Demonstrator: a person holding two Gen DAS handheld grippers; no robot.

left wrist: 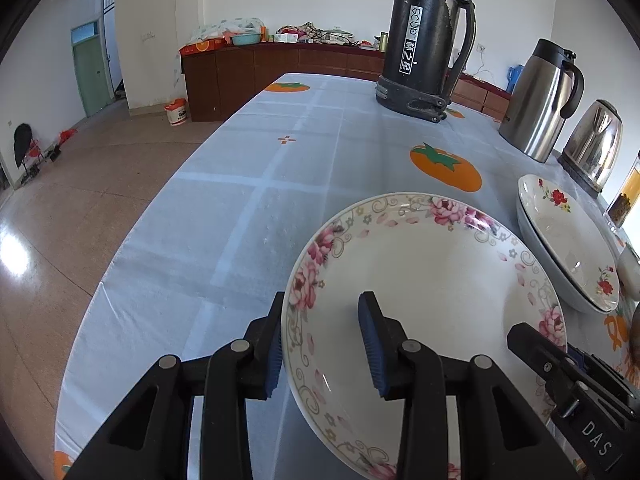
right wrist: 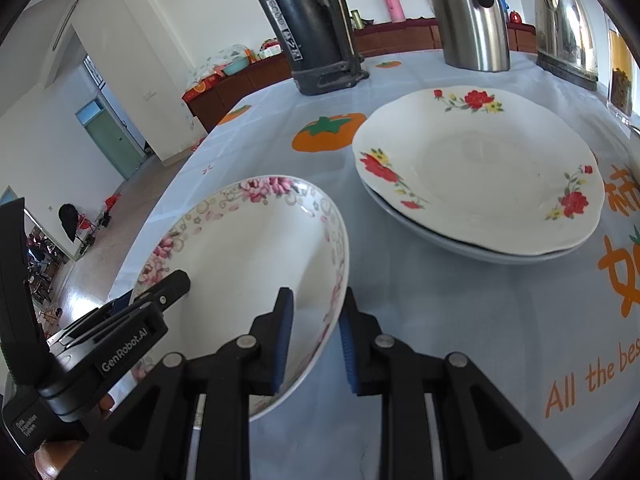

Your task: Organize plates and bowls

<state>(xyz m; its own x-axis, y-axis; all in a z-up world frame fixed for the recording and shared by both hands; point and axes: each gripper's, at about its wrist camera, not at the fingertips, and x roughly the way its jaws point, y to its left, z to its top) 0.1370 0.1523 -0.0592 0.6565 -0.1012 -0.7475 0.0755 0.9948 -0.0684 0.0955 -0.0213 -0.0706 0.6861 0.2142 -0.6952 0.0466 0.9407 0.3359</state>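
A white plate with a pink flower rim lies close in front of both grippers. My left gripper straddles its left rim, one finger outside and one inside, with a gap showing to the rim. My right gripper straddles its right rim the same way, jaws apart. A stack of two plates, the top one with red flowers, sits to the right; it also shows in the left wrist view.
A black thermos, a steel jug and a steel kettle stand at the back of the table. A jar stands at the far right. The table's left edge drops to the floor.
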